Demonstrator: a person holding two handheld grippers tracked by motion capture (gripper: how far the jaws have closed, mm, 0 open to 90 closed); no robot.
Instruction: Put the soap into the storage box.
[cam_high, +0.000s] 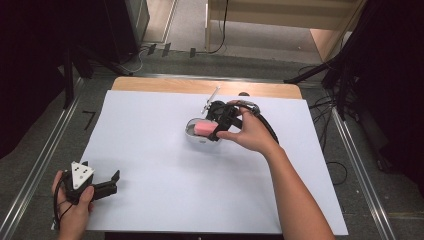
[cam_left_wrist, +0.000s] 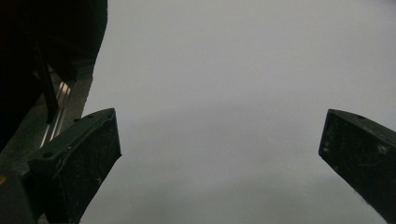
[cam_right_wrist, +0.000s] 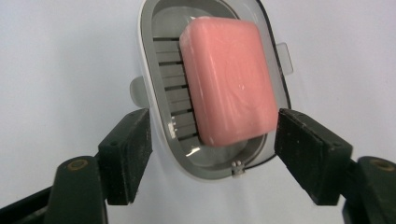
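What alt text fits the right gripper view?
A pink soap bar lies in a grey slotted soap dish on a white table sheet, off toward one side of the dish. The right tool is open, its black jaws on either side of the dish's near end.

Setting: a recording bay or lab, not a home. Evidence: wooden-topped table (cam_high: 205, 86) covered by a plain white paper sheet (cam_high: 165, 175), standing on grey carpet flooring (cam_high: 45, 210); silver metal floor rails (cam_high: 42, 160) running along both sides of the table; black curtains (cam_high: 30, 65) closing off left and right; black stand legs (cam_high: 320, 70) and loose black cables (cam_high: 327, 120) on the floor; pale wooden furniture (cam_high: 280, 25) behind the table.
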